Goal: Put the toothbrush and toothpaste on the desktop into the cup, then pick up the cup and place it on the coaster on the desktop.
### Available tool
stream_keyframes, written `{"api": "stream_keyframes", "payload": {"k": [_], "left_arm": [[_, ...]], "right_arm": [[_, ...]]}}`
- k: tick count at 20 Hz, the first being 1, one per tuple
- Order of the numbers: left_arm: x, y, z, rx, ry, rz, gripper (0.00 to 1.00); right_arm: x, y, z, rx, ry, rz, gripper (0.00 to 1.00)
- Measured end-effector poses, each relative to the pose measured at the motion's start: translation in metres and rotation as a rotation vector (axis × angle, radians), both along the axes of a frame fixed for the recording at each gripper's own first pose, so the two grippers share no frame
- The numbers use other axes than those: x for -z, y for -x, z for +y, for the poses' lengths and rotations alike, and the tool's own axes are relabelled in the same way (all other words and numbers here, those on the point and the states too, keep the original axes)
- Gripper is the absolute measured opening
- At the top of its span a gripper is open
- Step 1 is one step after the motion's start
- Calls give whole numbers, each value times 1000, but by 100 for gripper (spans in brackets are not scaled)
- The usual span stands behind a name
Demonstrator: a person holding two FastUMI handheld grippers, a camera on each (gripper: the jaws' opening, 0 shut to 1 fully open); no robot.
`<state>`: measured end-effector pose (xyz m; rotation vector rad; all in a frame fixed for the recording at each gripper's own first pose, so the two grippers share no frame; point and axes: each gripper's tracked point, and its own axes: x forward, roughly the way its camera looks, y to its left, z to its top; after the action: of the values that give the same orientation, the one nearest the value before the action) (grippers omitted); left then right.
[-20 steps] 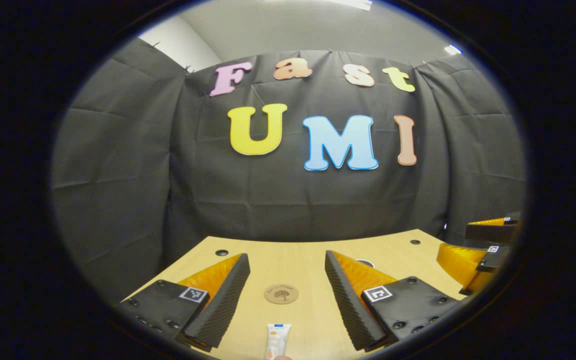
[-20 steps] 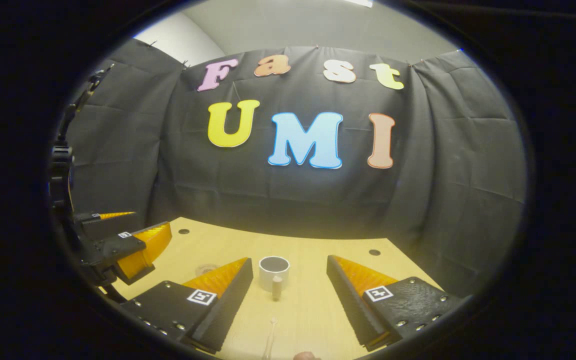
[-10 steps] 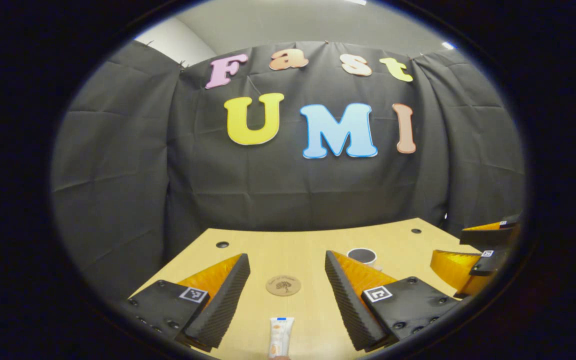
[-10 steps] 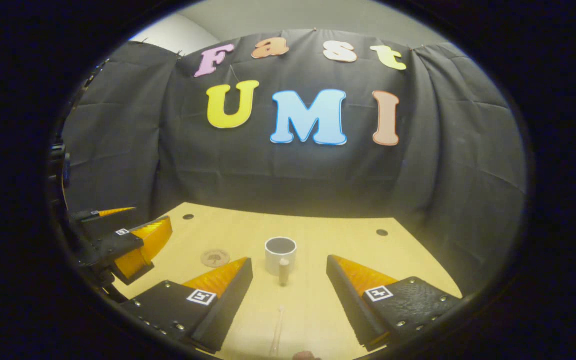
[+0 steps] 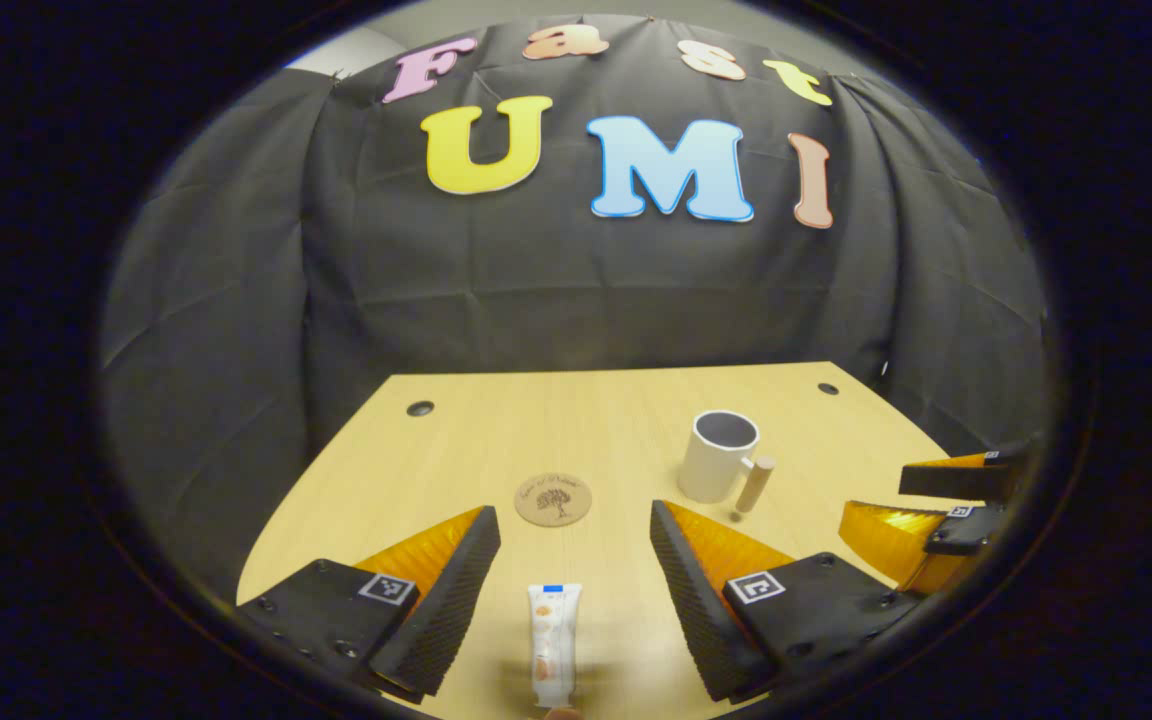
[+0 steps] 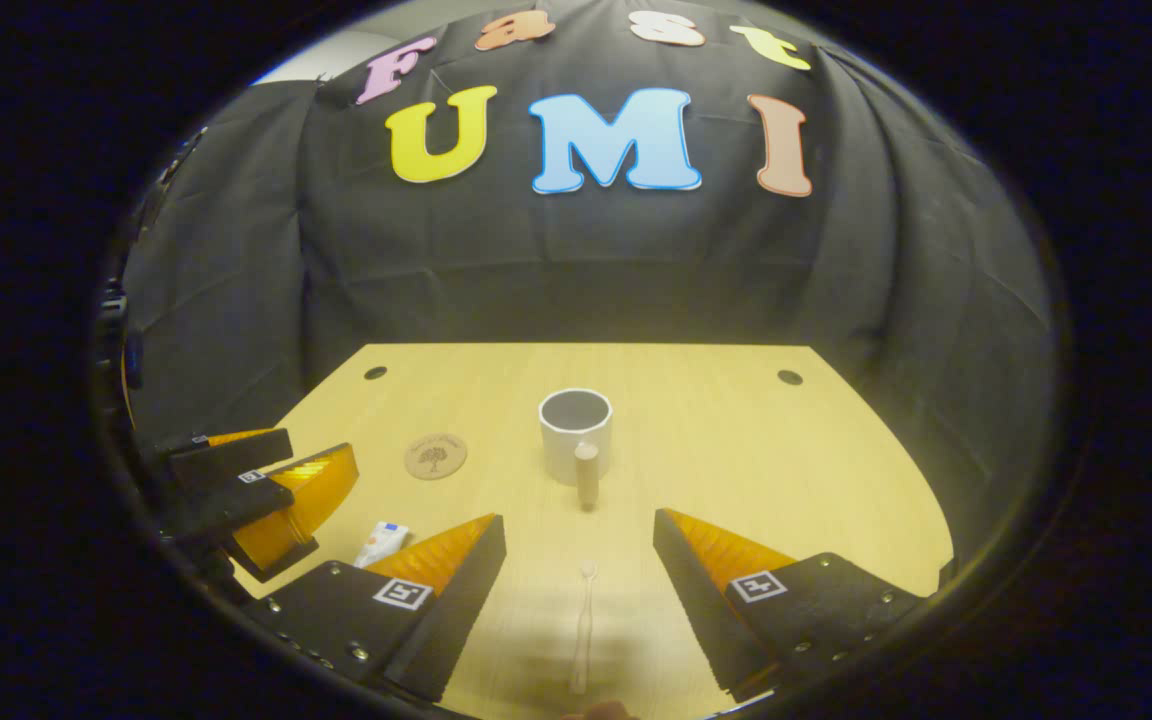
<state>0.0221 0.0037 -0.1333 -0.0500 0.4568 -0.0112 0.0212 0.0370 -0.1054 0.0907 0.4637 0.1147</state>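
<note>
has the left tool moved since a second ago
Yes. The left tool has risen and tipped downward: the desk's back edge sits higher in the left gripper view, with the cup fully showing.

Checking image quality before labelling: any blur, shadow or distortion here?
Left gripper view: fisheye bows the desk edge; toothpaste sharp, soft shadow at its near end. Right gripper view: toothbrush faint, slightly blurred, under a dim shadow; cup crisp.
</note>
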Motion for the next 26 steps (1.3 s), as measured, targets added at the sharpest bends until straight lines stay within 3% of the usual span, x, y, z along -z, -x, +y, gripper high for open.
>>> {"api": "stream_keyframes", "payload": {"k": [7, 15, 26], "left_arm": [[52, -7, 2, 1, 14, 205, 98], [114, 6, 8, 2, 35, 484, 98], [172, 30, 15, -2, 39, 737, 98]], "right_arm": [[37, -2, 2, -12, 11, 173, 89], [73, 5, 12, -28, -24, 366, 93], [124, 24, 11, -66, 42, 607, 93]]}}
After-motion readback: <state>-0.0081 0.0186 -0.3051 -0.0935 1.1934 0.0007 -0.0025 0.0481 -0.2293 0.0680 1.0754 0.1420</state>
